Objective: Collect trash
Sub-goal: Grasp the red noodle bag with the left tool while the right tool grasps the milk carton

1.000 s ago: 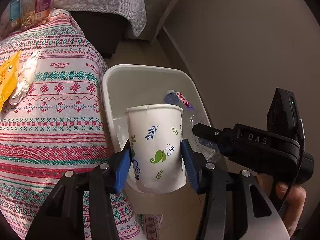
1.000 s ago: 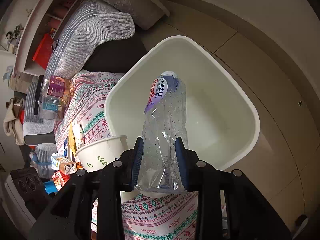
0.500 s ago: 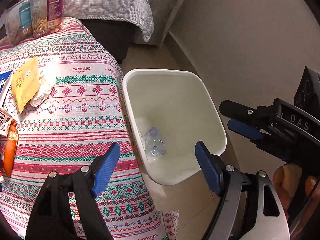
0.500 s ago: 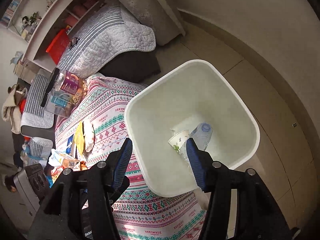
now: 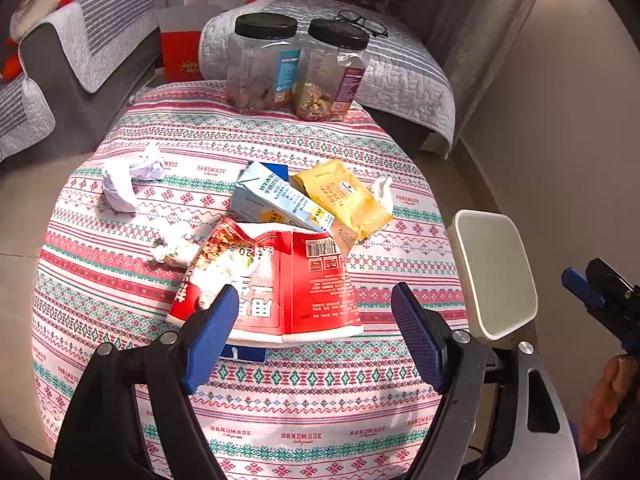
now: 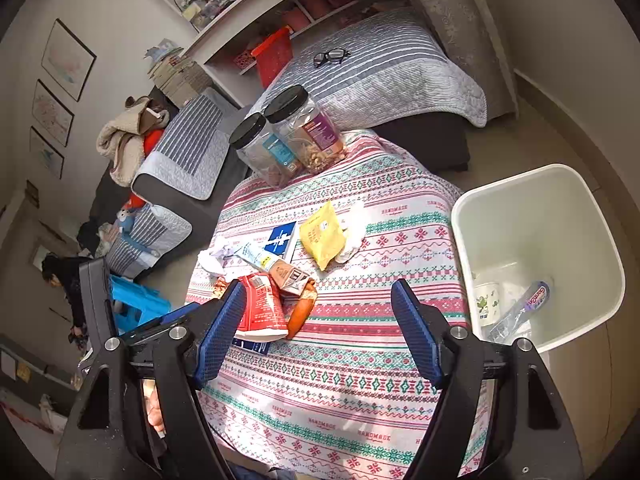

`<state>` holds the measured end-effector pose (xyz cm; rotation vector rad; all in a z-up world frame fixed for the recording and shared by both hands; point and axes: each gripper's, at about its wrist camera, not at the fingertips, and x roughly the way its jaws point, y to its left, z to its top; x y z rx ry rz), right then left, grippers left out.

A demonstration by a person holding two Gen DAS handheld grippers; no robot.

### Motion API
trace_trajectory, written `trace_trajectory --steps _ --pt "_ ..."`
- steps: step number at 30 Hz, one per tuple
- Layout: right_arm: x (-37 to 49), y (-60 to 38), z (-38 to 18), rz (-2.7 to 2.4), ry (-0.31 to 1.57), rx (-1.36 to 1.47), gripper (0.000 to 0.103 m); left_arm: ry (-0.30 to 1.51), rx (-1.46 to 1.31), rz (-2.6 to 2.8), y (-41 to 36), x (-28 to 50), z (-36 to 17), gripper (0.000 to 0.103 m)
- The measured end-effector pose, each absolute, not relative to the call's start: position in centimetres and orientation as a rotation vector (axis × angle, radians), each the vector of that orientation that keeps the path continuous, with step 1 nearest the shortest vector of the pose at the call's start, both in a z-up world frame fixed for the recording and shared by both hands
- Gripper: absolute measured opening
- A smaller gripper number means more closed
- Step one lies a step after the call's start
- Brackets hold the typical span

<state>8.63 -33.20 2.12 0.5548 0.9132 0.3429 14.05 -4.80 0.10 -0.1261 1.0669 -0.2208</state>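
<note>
The left gripper (image 5: 316,332) hangs over the near part of the round table, its blue pads (image 5: 210,334) spread wide with nothing between them; the right gripper (image 6: 320,330) does likewise, fingers wide apart and empty. The patterned tablecloth (image 5: 256,400) serves as the landmark here. Near its middle lies a torn red snack bag (image 5: 288,284), its lower edge over a dark blue card (image 5: 244,353). Just behind the red bag, touching it, rests a pale blue carton (image 5: 276,196), and against the carton's right side lies a yellow packet (image 5: 344,196) with a white crumpled tissue (image 5: 382,190) at its far edge. Left of the carton, apart from it, sits a crumpled white paper ball (image 5: 128,180), and a smaller crumpled wrapper (image 5: 174,250) lies just left of the red bag. At the cloth's far edge two clear jars with black lids (image 5: 296,68) stand side by side, touching. Off the cloth's right edge, on the floor, stands a white bin (image 6: 560,208); inside it, at the bottom, lie a paper cup (image 6: 488,304) with a green leaf print and a crushed clear plastic bottle (image 6: 520,312), close together. In the right wrist view an orange sausage-shaped item (image 6: 302,314) lies just beside the red bag. Behind the cloth a striped grey quilt (image 6: 380,64) carries a pair of black glasses (image 6: 332,56).
</note>
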Motion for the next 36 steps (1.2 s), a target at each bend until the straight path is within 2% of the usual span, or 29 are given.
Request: trace_trajectory --steps 8,17,21,23,24,25,29,31,36 --pt "8.1 -25.3 4.2 0.553 0.902 0.540 0.080 1.120 -0.252 -0.175 2.6 13.8 -2.4 0.079" --pt "13.1 -24.0 -2.8 0.351 1.079 0.476 0.080 1.224 -0.331 -0.202 2.4 15.5 -6.7 0.079" --pt "14.5 -22.6 -3.9 0.336 1.113 0.428 0.080 1.196 -0.346 -0.240 2.0 15.9 -6.5 0.078" --pt "15.3 -22.3 -4.3 0.320 1.116 0.400 0.080 1.203 -0.342 -0.248 1.7 16.0 -6.8 0.069" --pt "15.7 -22.1 -4.4 0.310 1.115 0.381 0.080 1.212 -0.346 -0.249 1.7 16.2 -7.0 0.058" --pt "16.2 -22.1 -4.6 0.301 1.114 0.362 0.080 1.214 -0.360 -0.258 1.8 16.3 -7.3 0.052" --pt "17.7 -22.2 -5.7 0.277 1.132 0.335 0.080 1.170 -0.412 -0.306 2.2 16.2 -6.6 0.035" --pt "18.2 -22.4 -6.0 0.268 1.137 0.333 0.080 1.151 -0.458 -0.348 2.5 15.9 -5.8 0.020" --pt "19.1 -22.6 -6.5 0.254 1.132 0.311 0.080 1.122 -0.534 -0.346 4.3 15.0 -4.4 0.020"
